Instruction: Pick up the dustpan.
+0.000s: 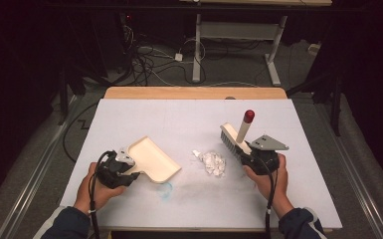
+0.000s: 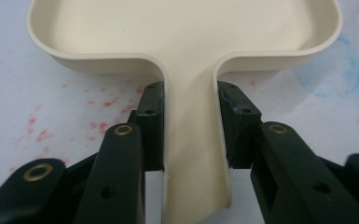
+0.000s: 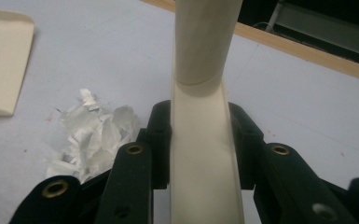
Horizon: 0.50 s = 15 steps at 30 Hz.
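A cream dustpan point(image 1: 154, 158) lies low over the white table, its handle point(image 2: 193, 140) clamped between the jaws of my left gripper point(image 1: 132, 174) point(image 2: 191, 126). My right gripper point(image 1: 248, 157) point(image 3: 200, 140) is shut on the cream back of a hand brush point(image 1: 235, 140) point(image 3: 203, 154), whose round handle with a red tip point(image 1: 248, 116) points up and away. A small heap of torn white paper scraps point(image 1: 213, 162) point(image 3: 93, 135) sits on the table between the pan and the brush, just left of the brush bristles. The pan's edge point(image 3: 2, 60) shows at far left in the right gripper view.
The white table top point(image 1: 189, 119) has a wooden strip point(image 1: 194, 92) along its far edge. A faint blue smear point(image 1: 165, 190) point(image 2: 340, 70) marks the surface near the pan, and red specks point(image 2: 37, 135) lie by my left jaws. Cables point(image 1: 154, 64) and a desk frame point(image 1: 239, 45) stand on the floor beyond.
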Tool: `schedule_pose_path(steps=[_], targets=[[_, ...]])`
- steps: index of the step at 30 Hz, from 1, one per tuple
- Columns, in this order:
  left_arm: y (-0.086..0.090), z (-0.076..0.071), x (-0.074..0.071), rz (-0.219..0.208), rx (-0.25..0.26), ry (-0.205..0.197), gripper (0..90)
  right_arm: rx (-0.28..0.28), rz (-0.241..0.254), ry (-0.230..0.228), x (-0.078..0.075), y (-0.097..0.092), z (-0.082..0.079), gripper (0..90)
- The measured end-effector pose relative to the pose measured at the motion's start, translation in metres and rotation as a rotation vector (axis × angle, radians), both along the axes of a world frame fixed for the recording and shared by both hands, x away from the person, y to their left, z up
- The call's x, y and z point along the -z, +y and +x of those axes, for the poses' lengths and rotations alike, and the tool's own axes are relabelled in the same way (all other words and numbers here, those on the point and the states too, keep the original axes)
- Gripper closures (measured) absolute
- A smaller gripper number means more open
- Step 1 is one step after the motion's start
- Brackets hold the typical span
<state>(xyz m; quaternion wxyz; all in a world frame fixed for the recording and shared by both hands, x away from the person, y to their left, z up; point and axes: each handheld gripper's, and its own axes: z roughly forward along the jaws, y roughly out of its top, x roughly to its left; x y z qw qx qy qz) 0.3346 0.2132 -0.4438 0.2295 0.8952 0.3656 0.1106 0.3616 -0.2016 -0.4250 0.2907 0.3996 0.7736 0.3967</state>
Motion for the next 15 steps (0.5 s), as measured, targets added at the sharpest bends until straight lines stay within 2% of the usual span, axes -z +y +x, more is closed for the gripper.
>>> schedule_pose_path(steps=[7, 12, 15], targets=[[-0.016, -0.002, -0.004, 0.008, 0.072, 0.014, 63.9, -0.007, -0.007, 0.005, 0.008, 0.019, 0.002, 67.8], [-0.034, -0.006, -0.007, 0.019, 0.138, 0.025, 63.9, -0.029, 0.02, 0.008, 0.012, 0.032, 0.001, 67.8], [-0.043, -0.006, -0.008, 0.032, 0.152, 0.028, 63.8, -0.033, 0.021, 0.011, 0.013, 0.039, 0.0, 67.8]])
